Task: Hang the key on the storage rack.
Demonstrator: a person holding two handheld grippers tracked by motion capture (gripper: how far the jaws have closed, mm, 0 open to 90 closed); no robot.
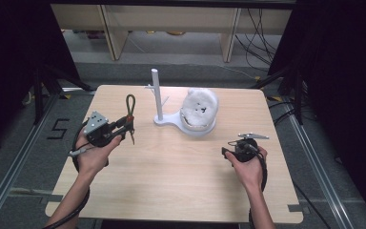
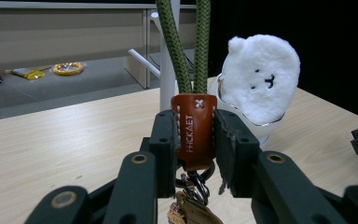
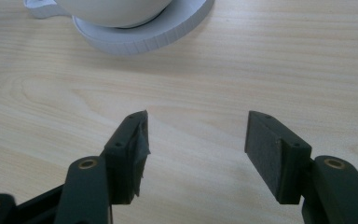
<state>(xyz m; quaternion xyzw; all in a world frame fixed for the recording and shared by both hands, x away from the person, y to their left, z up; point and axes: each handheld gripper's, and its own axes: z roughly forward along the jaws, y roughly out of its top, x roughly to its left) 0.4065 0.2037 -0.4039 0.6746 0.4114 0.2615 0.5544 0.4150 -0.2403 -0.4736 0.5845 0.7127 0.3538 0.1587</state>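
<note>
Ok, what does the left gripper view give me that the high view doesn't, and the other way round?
The left gripper view alone reads the brown leather tab with stamped lettering, clamped between the left gripper jaws, a metal clasp hanging below it, and the stitched face on the white plush. The high view alone takes in the whole table, both hands, the right gripper and the stand's round base. Both share the green cord loop, the white stand post and the plush.
</note>
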